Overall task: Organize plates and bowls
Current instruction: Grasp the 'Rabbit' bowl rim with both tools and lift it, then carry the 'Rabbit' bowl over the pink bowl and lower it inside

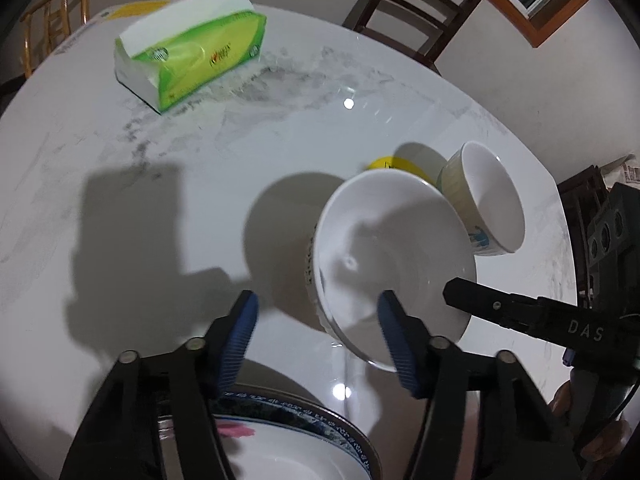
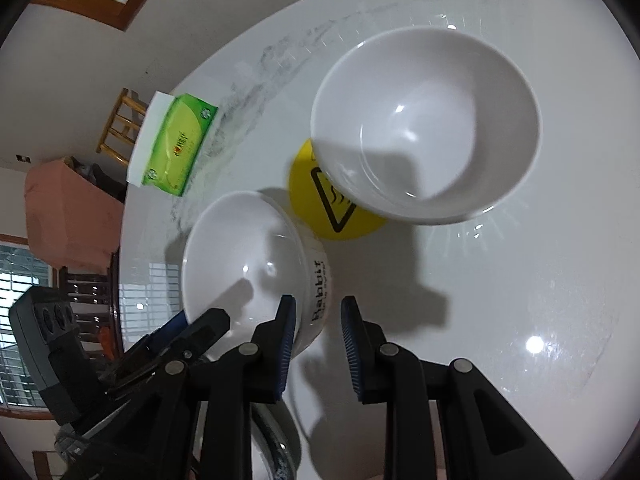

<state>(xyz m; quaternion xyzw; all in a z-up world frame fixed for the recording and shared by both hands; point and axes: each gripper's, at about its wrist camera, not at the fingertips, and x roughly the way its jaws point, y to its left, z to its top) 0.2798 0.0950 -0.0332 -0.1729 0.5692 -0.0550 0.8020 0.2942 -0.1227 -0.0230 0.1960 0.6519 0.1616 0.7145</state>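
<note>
A white bowl with black lettering stands on the marble table. A second white bowl with a blue mark stands beyond it. A blue-rimmed plate lies under my left gripper. My left gripper is open, its right finger over the near rim of the lettered bowl. My right gripper is open, its jaws astride that bowl's near wall; its finger shows in the left wrist view.
A green tissue pack lies at the table's far side. A yellow warning sticker lies between the bowls. Wooden chairs stand around the table.
</note>
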